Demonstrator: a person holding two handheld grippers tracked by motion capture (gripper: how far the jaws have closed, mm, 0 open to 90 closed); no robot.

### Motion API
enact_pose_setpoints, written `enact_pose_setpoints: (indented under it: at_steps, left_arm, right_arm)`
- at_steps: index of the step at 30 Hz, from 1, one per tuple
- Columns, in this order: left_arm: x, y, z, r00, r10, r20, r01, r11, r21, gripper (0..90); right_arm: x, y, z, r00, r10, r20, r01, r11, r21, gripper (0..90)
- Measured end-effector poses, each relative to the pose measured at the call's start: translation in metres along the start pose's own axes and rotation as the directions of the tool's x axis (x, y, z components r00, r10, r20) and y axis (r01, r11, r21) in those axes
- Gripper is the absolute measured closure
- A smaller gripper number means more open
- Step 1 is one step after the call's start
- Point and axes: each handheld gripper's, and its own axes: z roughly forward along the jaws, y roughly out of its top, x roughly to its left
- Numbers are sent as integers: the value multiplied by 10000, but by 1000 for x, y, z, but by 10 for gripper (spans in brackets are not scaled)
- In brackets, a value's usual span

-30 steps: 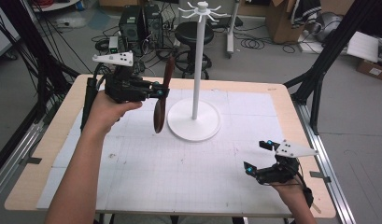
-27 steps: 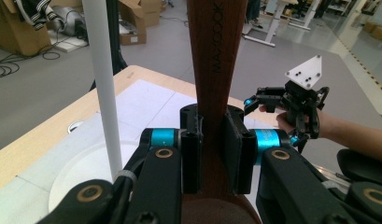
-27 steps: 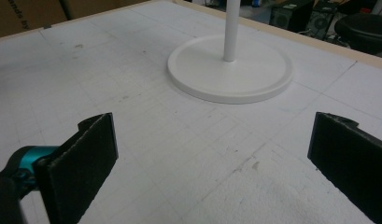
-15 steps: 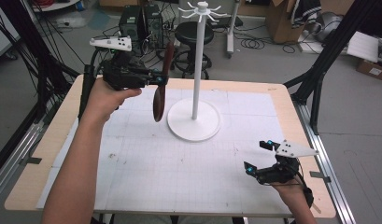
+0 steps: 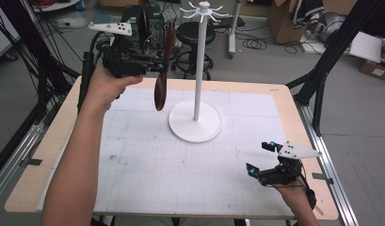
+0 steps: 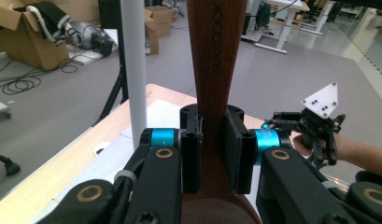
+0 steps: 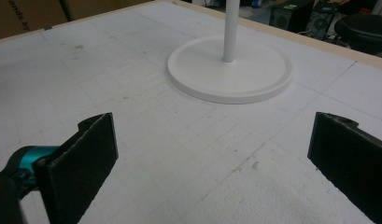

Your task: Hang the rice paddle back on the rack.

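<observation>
Lifting the spoon [image 5: 161, 70]: the left gripper [image 5: 155, 67] is higher than a second ago, up and a bit toward the far edge, and the spoon has gone with it. Jaws are clamped on the wooden handle, pads flat on both sides in the left gripper view [image 6: 215, 154]. The spoon hangs upright, bowl down, clear of the table [image 5: 133, 165], just left of the stand's pole [image 5: 197, 70]. The handle tip now sits close to the level of the hooks [image 5: 203, 9] at the top, left of them and apart.

Meaning: the pick-up looks done and this reads as the carry phase toward a hook. What's left is getting the handle end up and over to a hook. I can't tell whether the handle has a hanging hole.

The right gripper [image 5: 260, 157] is unchanged, parked low at the near right of the table, jaws wide apart with nothing between them [image 7: 212, 154], aimed at the stand's base [image 7: 230, 70].

Risk: bowl swinging into the pole on the sideways move.
</observation>
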Motion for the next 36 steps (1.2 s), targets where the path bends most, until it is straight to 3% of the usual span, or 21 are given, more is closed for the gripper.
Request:
enact_pose_setpoints:
  at_steps: [6,19,22,36]
  left_arm:
    - [4,7,1,10000,61,61,-61,10000,-48,782]
    - [15,19,11,9995,-45,-306,51,9998,190,782]
    - [19,21,13,9999,-32,-110,34,9999,124,782]
    - [28,29,24,9997,-221,-105,223,9996,178,782]
  right_arm:
    - [0,0,0,10000,21,9,-21,10000,6,6]
    - [-1,-1,0,9999,112,-43,-112,9999,-17,5]
    - [0,0,0,9999,110,-36,-110,9999,-20,5]
    - [-1,-1,1,9999,128,-75,-128,9999,22,5]
